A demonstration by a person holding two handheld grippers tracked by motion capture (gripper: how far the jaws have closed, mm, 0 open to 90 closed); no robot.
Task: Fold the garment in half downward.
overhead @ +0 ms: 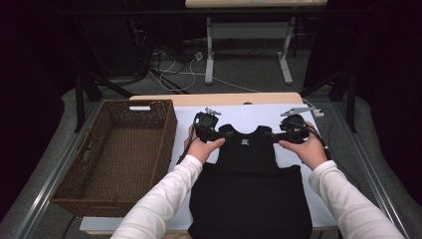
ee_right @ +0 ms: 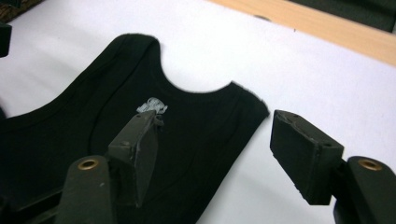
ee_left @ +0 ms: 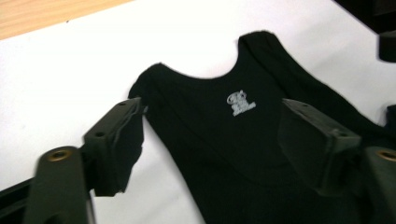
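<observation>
A black tank top [overhead: 247,184] lies flat on the white bench [overhead: 259,115], straps pointing away from the person, hem hanging off the near edge. The left tool [overhead: 217,133] hovers at the left strap and the right tool [overhead: 278,135] at the right strap, each with jaws spread and nothing between them. The garment's long axis runs from the person outward, midway between both hands, so neither is nearer. A wicker basket [overhead: 157,149] stands empty to the left, just beside the cloth; nothing blocks the way there.
</observation>
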